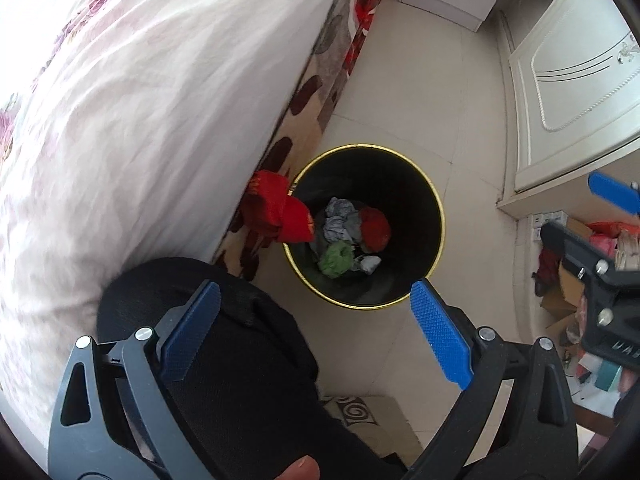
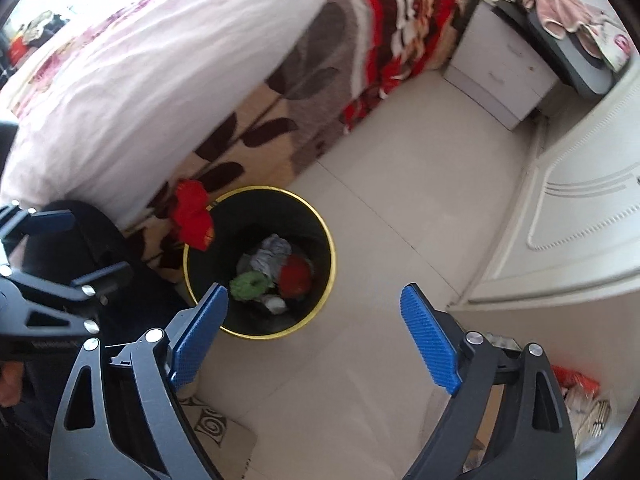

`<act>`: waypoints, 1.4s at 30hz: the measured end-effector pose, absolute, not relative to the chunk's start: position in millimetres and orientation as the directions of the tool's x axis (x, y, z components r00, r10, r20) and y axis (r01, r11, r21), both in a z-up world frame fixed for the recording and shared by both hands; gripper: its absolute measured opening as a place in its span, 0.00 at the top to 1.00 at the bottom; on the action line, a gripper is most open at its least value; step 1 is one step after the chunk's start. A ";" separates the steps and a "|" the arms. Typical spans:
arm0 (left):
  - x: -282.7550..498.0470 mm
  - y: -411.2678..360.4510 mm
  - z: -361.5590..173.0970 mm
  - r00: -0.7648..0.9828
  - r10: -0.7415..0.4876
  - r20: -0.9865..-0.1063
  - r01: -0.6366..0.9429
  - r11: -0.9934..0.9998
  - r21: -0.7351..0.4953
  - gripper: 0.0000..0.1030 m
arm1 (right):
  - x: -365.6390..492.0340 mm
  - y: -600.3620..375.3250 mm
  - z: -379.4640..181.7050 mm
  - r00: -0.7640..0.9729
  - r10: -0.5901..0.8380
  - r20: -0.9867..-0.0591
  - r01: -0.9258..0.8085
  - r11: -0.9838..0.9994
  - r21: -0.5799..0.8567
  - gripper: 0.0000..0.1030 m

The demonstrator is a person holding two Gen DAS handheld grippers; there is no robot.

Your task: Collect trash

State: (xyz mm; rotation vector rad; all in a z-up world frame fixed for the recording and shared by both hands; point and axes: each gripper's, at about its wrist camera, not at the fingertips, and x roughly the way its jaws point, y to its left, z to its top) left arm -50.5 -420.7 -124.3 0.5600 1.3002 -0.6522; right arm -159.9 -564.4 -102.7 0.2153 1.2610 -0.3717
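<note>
Both claws gape wide and empty: left claw, right claw, above the upright black bin beside the bed. Crumpled trash lies inside; red wrapper drapes its rim. Right view alone shows the nightstand's cluttered top.

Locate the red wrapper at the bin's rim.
In both wrist views the red wrapper hangs over the black bin rim on the side nearest the bed.

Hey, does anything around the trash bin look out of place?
Yes: a red crumpled wrapper hangs over the rim of the black gold-rimmed bin on the bed side, partly outside, unlike the scraps lying at the bottom.
</note>
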 end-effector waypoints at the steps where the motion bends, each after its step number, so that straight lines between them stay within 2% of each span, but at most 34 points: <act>1: -54.8 -422.8 -123.4 0.133 -0.127 -0.983 0.715 0.700 0.007 0.09 | -164.9 -565.0 -103.1 0.254 -0.157 -0.954 0.390 0.919 -0.047 0.18; 8: -74.6 -431.2 -130.2 0.089 -0.113 -0.990 0.712 0.702 -0.016 0.09 | -185.9 -566.3 -111.6 0.236 -0.168 -0.957 0.401 0.914 -0.061 0.17; 23: -83.1 -429.1 -136.0 0.088 -0.082 -0.993 0.644 0.765 -0.006 0.09 | -169.6 -561.1 -111.0 0.235 -0.224 -0.946 0.231 0.958 -0.169 0.14; 32: -89.9 -427.0 -138.0 0.110 -0.070 -0.992 0.660 0.751 0.020 0.09 | -171.2 -561.0 -115.0 0.230 -0.153 -0.961 0.174 0.978 -0.115 0.14; 42: -92.1 -423.1 -138.3 0.113 -0.066 -0.991 0.665 0.747 0.026 0.09 | -169.9 -548.4 -114.9 0.227 -0.159 -0.961 0.103 0.985 -0.139 0.14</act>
